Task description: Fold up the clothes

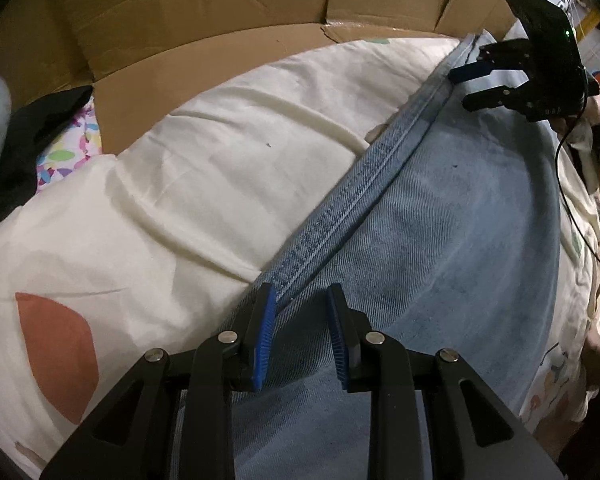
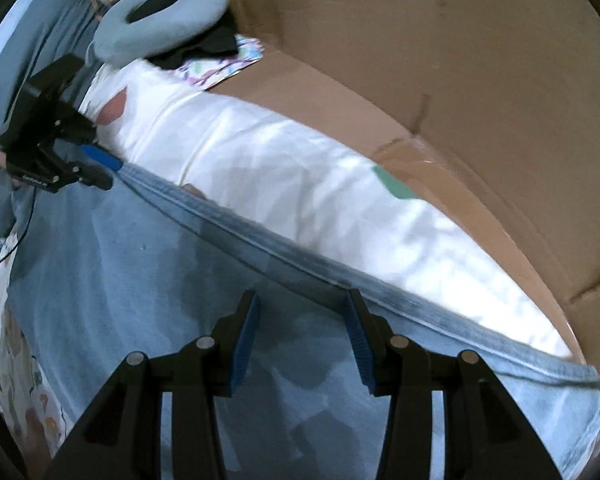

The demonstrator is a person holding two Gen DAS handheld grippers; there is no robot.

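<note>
The jeans [image 1: 440, 240] lie spread flat on a cream bedsheet [image 1: 180, 168], light blue denim face up. Their thick stitched hem [image 1: 364, 192] runs as a straight band from the near left to the far right in the left wrist view, and marks the boundary between denim and bare sheet.

Left tongs [image 1: 302, 300]: released, jaws apart. They straddle the hem at its near end. The left blue pad [image 1: 265, 336] sits at the outer edge of the hem; the right pad sits over the flat denim. Whether the pads touch the cloth cannot be told.

Right tongs [image 1: 466, 88]: released, jaws apart, at the far end of the same hem. In the right wrist view the right tongs [image 2: 304, 308] are over flat denim, with the right pad [image 2: 358, 344] just beside the hem [image 2: 300, 256].

Beyond the hem, a strip of bare bedsheet [image 2: 284, 168] lies between the jeans and a cardboard wall [image 1: 228, 16]. The cardboard wall [image 2: 440, 60] stands upright along the far side of the sheet and closes that side.

At the far left, a dark garment [image 1: 40, 120] and a patterned cloth [image 1: 76, 148] lie on the sheet, well apart from the jeans. A grey-blue cushion [image 2: 160, 24] lies near them.

On the near side, the jeans end at a printed part of the sheet [image 1: 556, 368].
</note>
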